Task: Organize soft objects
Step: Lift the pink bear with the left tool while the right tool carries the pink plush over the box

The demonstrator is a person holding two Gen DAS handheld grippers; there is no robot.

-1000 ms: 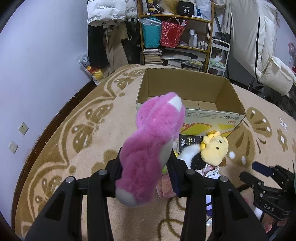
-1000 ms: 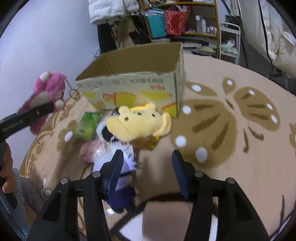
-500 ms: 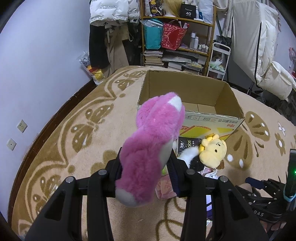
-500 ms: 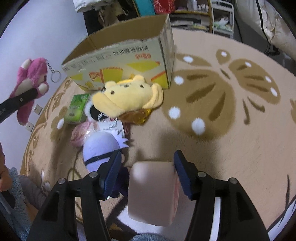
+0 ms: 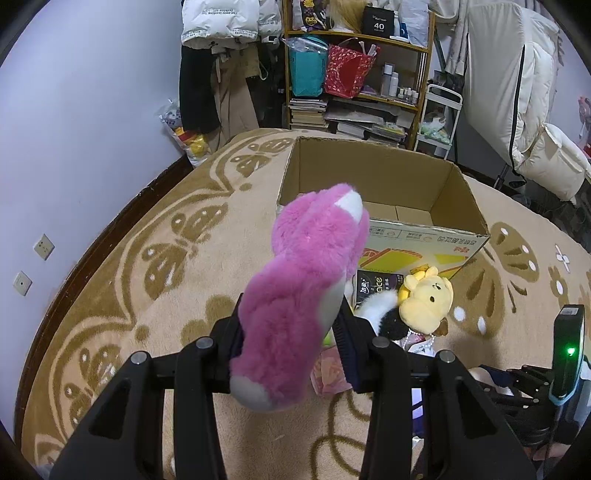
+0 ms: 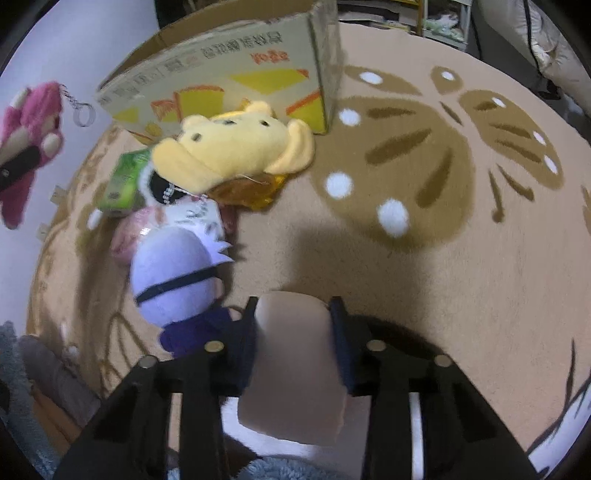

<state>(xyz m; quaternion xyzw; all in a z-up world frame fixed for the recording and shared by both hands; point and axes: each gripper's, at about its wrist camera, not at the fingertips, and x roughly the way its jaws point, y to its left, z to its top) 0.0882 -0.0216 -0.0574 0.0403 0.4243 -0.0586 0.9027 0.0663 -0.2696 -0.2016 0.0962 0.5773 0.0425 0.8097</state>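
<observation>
Left gripper [image 5: 291, 339] is clamped on one pink plush toy [image 5: 306, 288], held up off the rug [image 5: 147, 288], near side of the box. A keyring [image 6: 83, 110] hangs from the toy in the right wrist view.

Right gripper [image 6: 293, 332]: jaws closing, one beige soft block [image 6: 291, 365] between them, pads at its sides.

One open cardboard box [image 5: 380, 184] at the far side; red print on its front, not legible.

Pile on the rug just near of the box:
- yellow bear plush [image 6: 236, 147] x1
- lavender-headed doll [image 6: 173, 273] x1, black band across the head, just left of the right gripper
- green packet [image 6: 123, 181] x1
- pink pouch [image 6: 125, 236] x1
- black pack [image 5: 376, 286] x1, reads "ace"

Far shelf: black box [image 5: 378, 24] marked "40".
</observation>
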